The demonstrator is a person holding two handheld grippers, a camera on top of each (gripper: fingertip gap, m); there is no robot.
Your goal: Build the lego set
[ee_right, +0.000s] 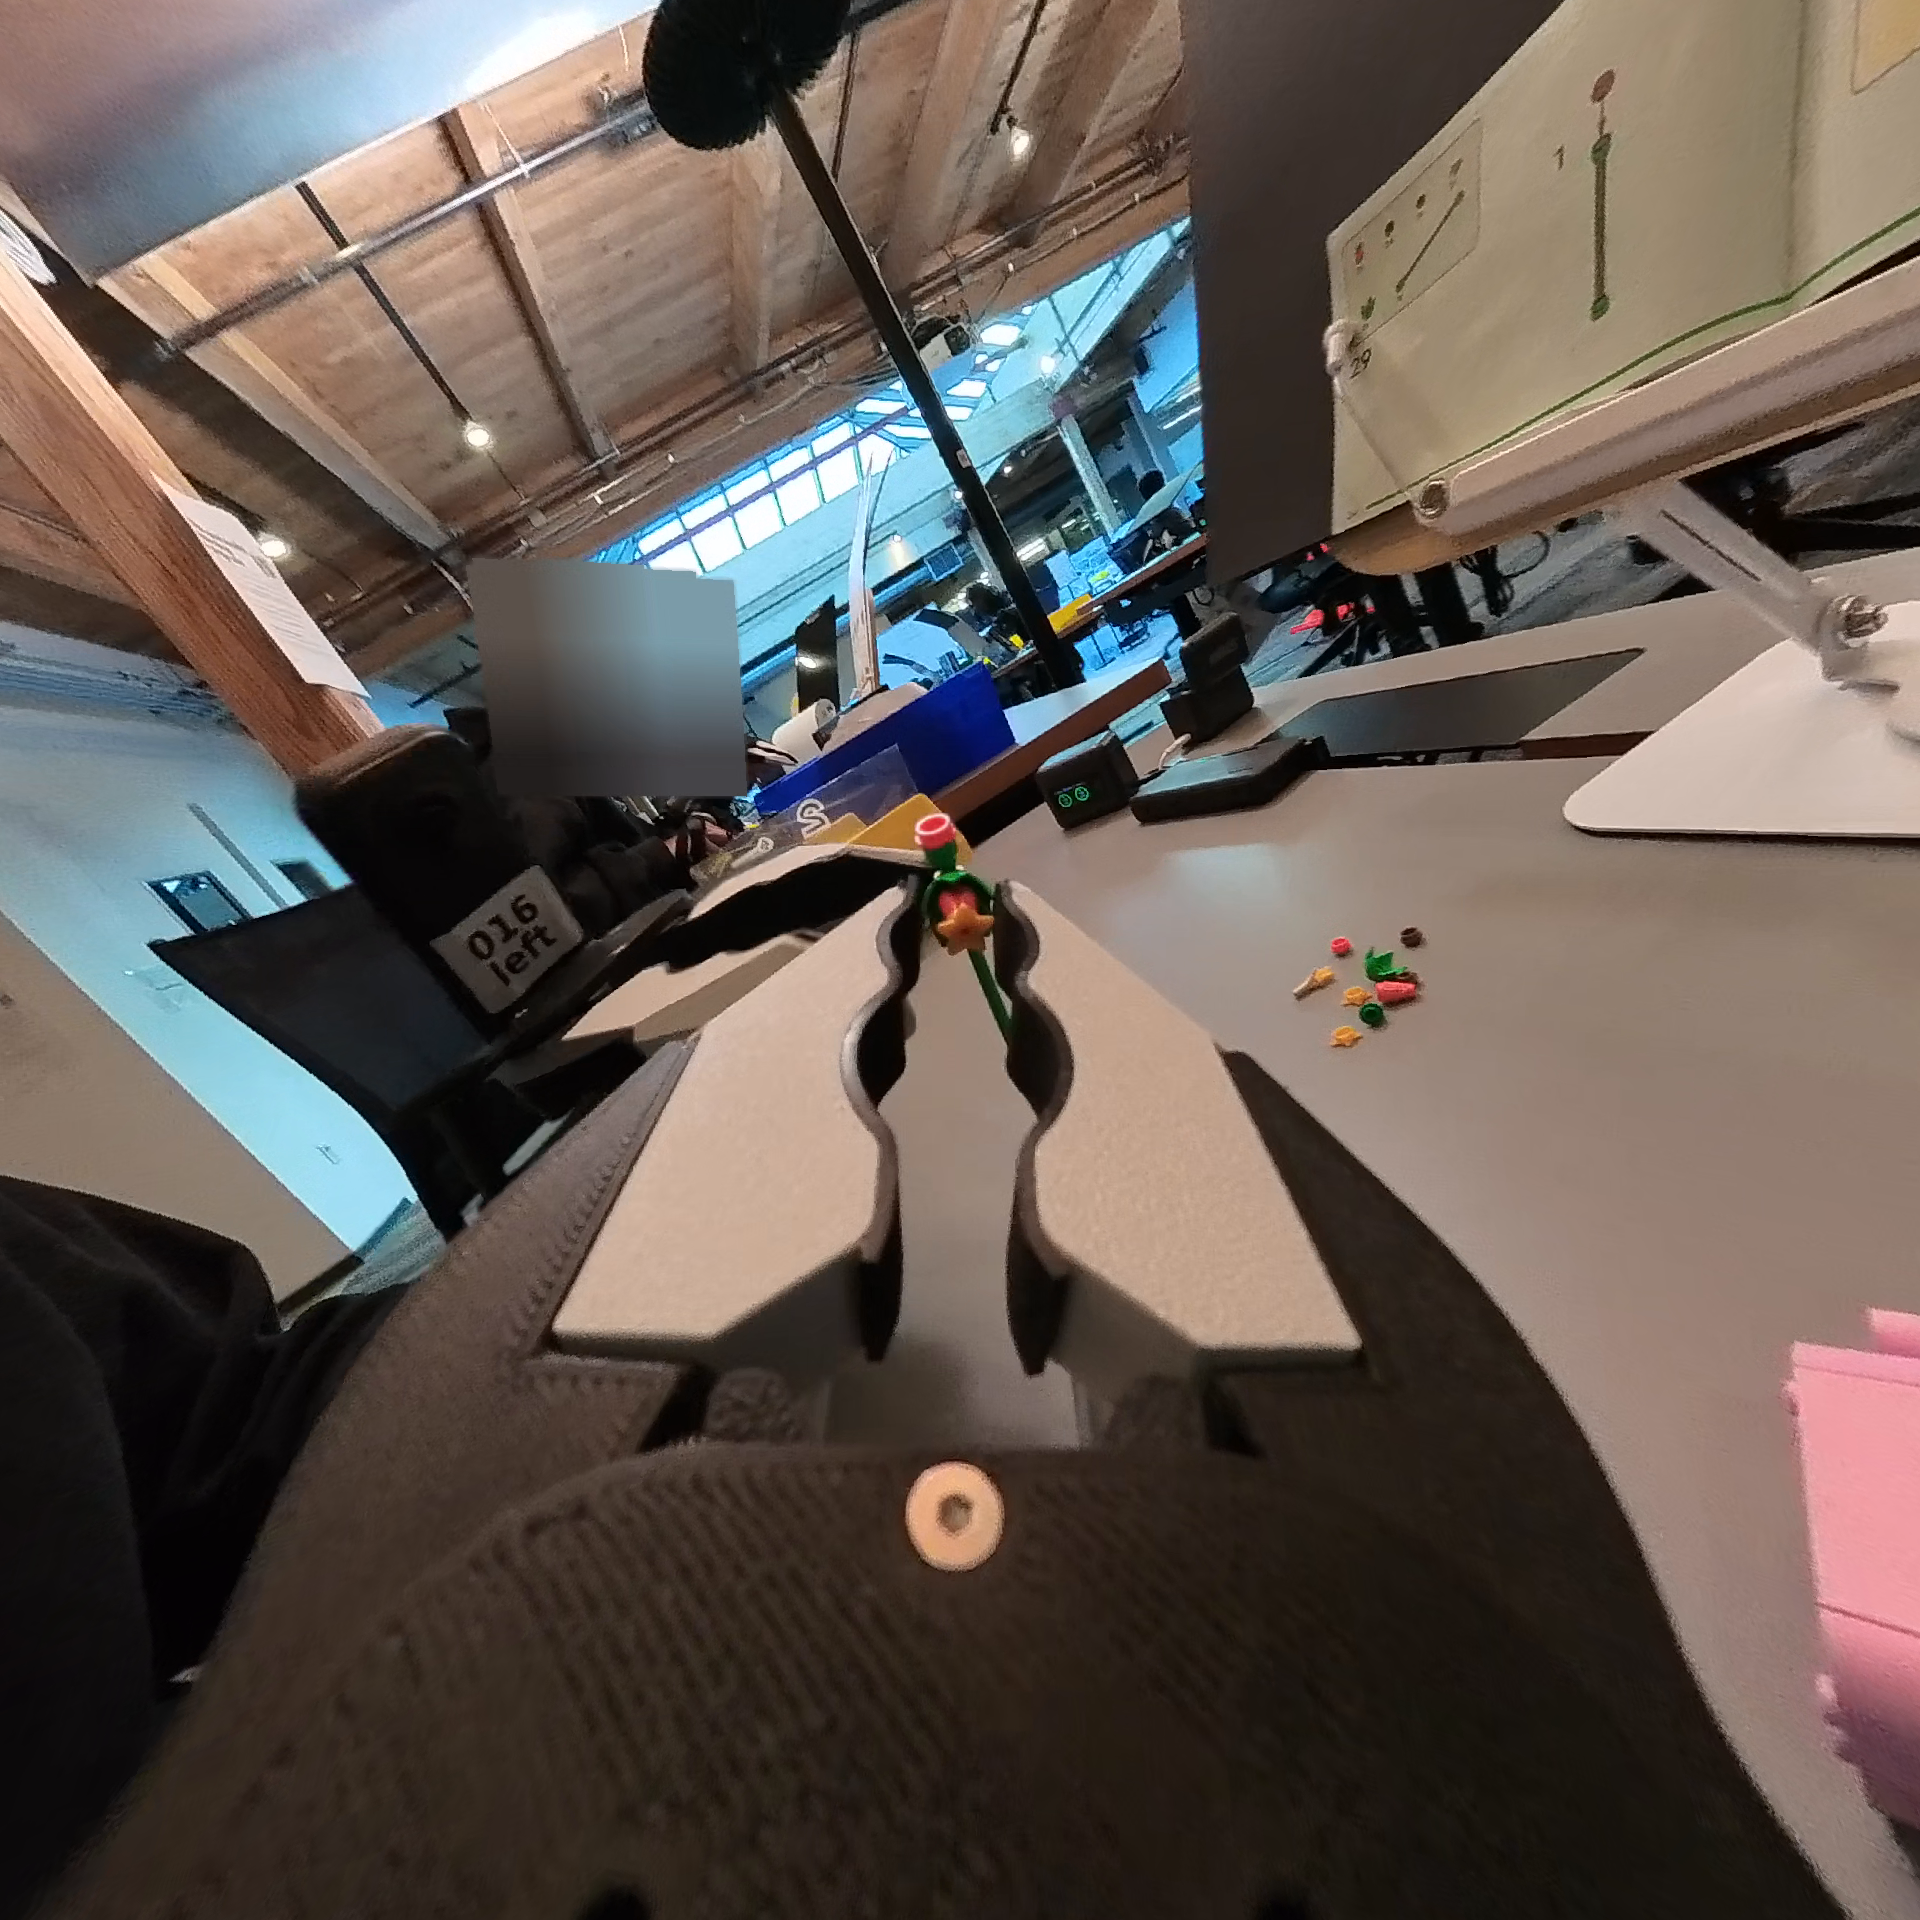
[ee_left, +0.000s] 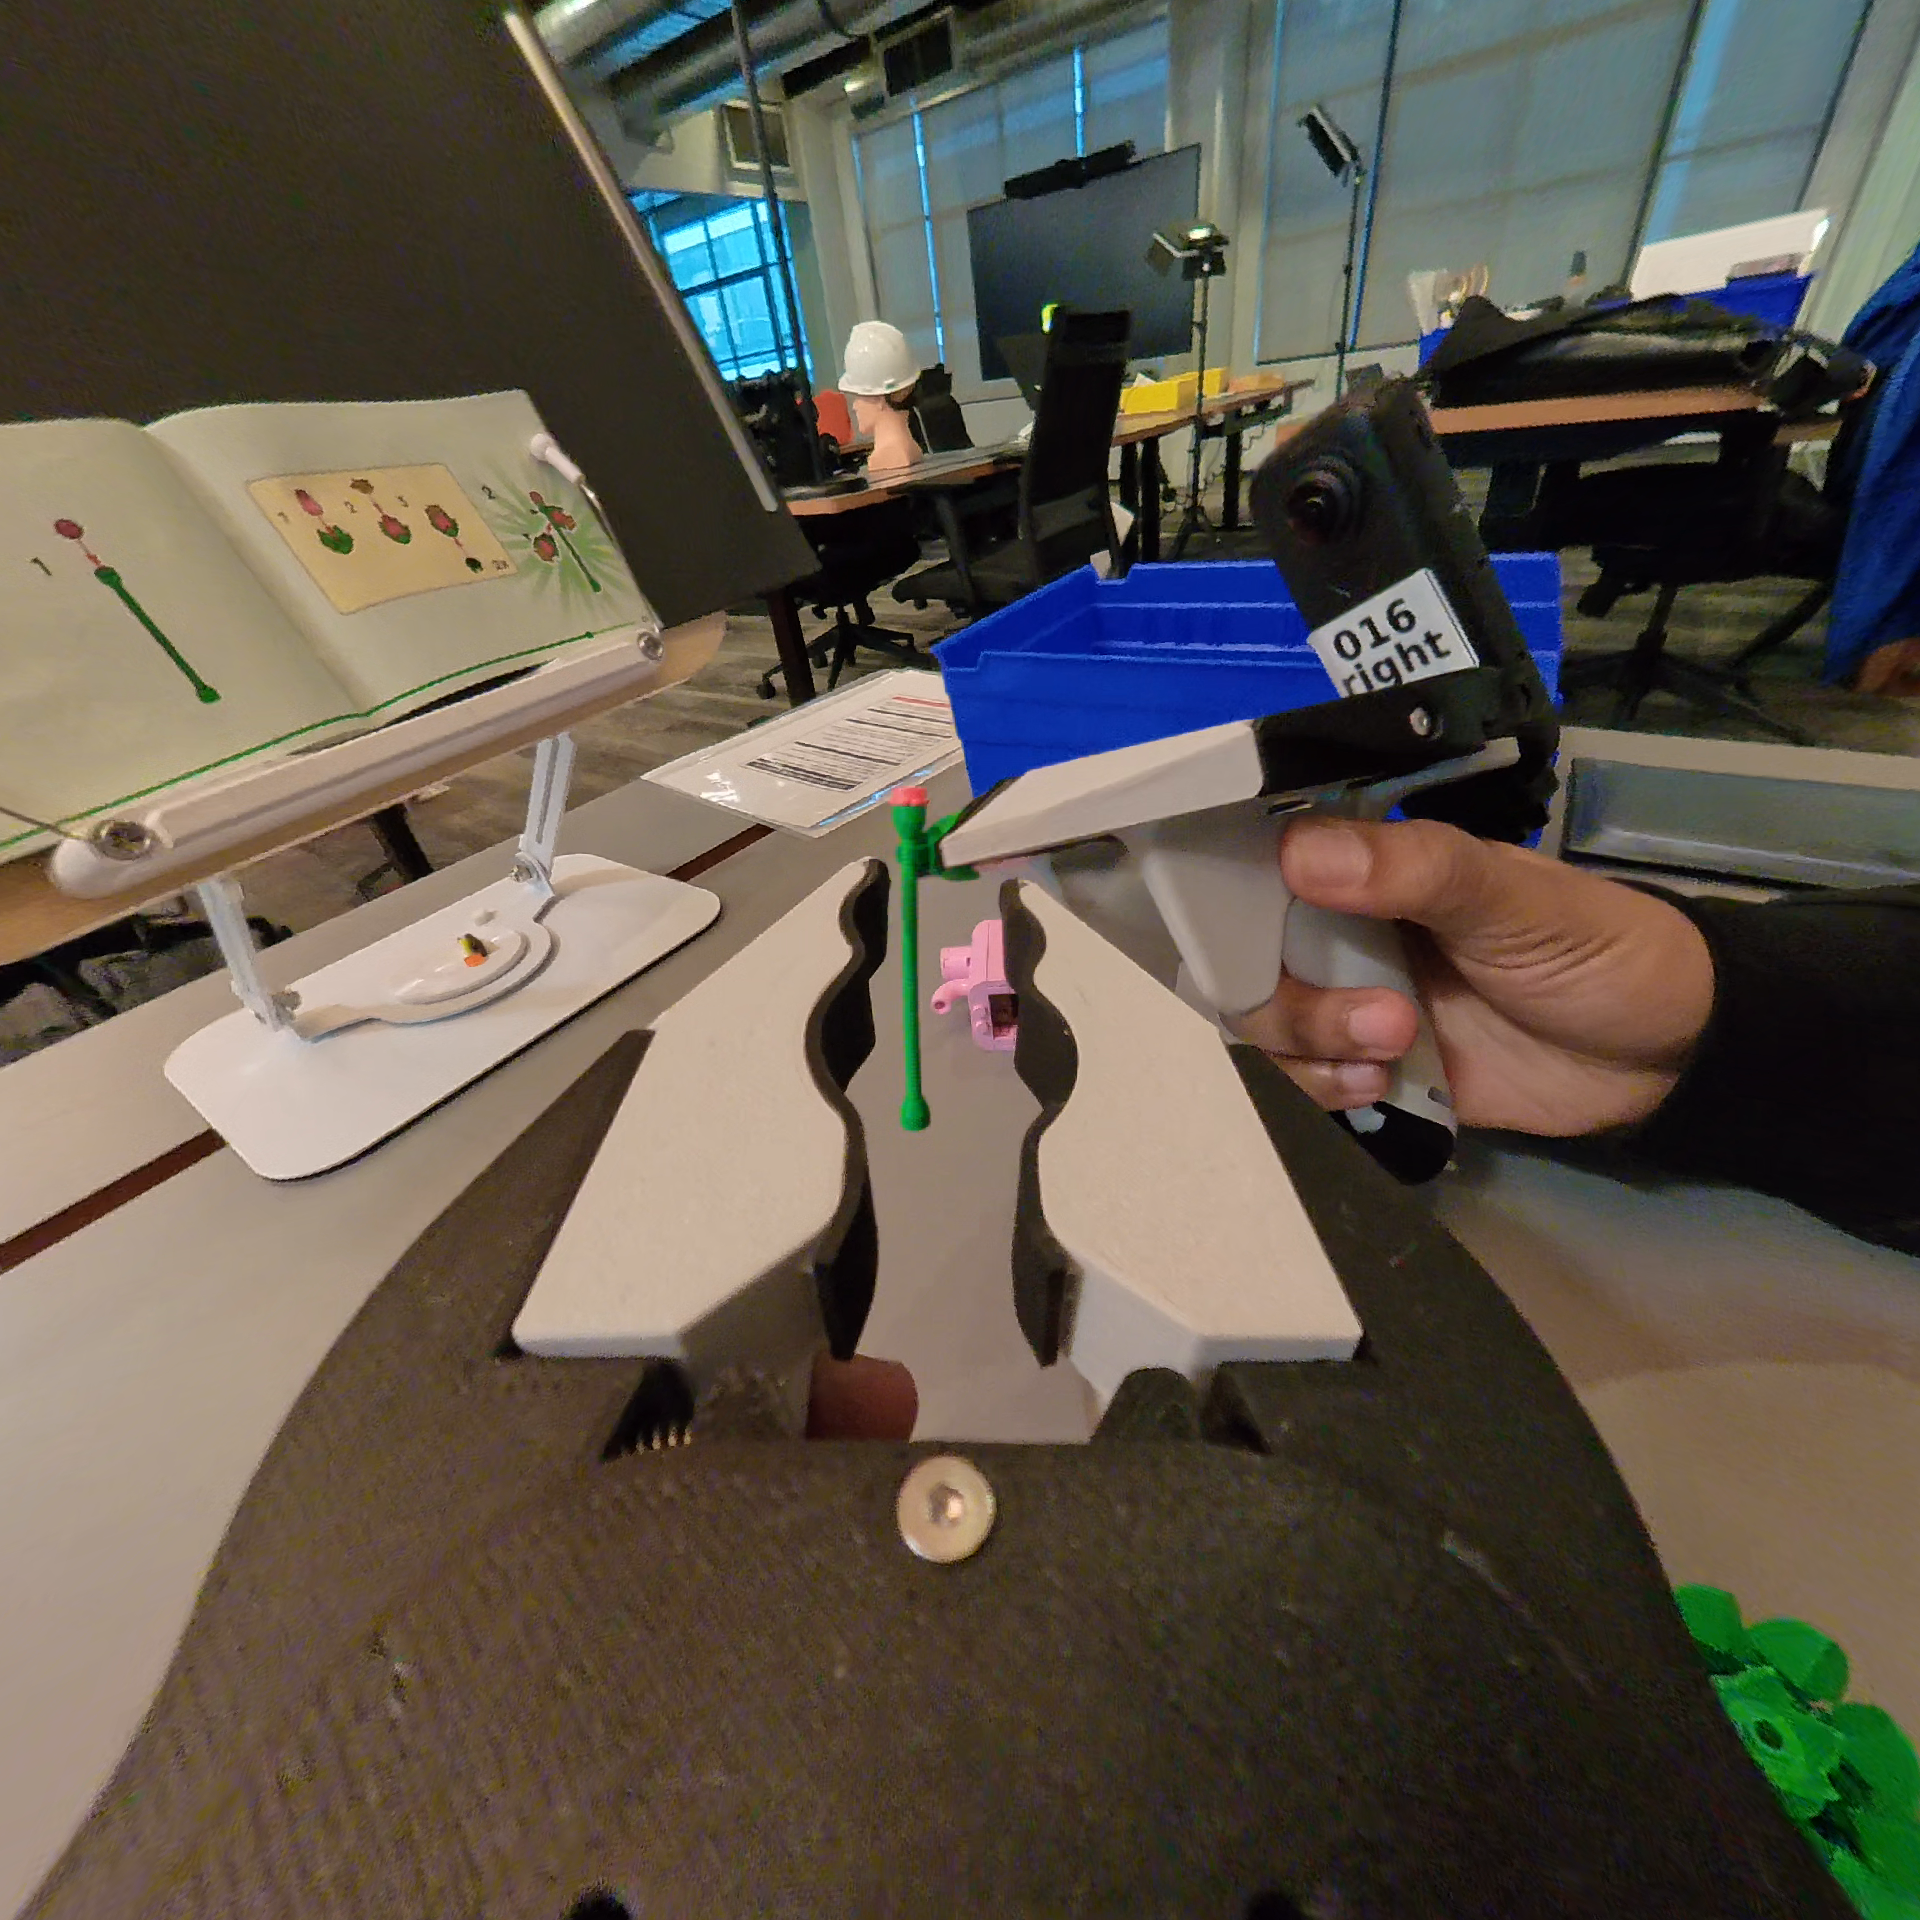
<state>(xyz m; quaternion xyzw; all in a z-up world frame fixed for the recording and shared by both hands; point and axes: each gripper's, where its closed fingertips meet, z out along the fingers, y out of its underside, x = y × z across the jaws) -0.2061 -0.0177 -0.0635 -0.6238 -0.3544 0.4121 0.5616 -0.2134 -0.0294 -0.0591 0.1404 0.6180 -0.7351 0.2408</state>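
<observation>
Our right hand-held gripper (ee_left: 961, 831) pinches the green stem (ee_left: 911, 966) near its pink bud; our left hand-held gripper (ee_left: 940, 914) stands spread, empty. Each carries a white sticker (ee_left: 1392, 636). Only the right wrist view shows the loose small pieces (ee_right: 1366, 985) on the counter (ee_right: 1558, 1039).

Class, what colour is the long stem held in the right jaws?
Green stem, clearest in the left wrist view.

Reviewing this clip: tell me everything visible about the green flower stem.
The green flower stem is a thin glossy plastic rod with a small knob at its lower end and a pink-red bud on top. It hangs roughly upright above the grey table, touching nothing below. The right gripper pinches it near the top, at a green leafy piece. The right wrist view shows an orange star-shaped piece there too. The left gripper is open around it, not touching.
</observation>
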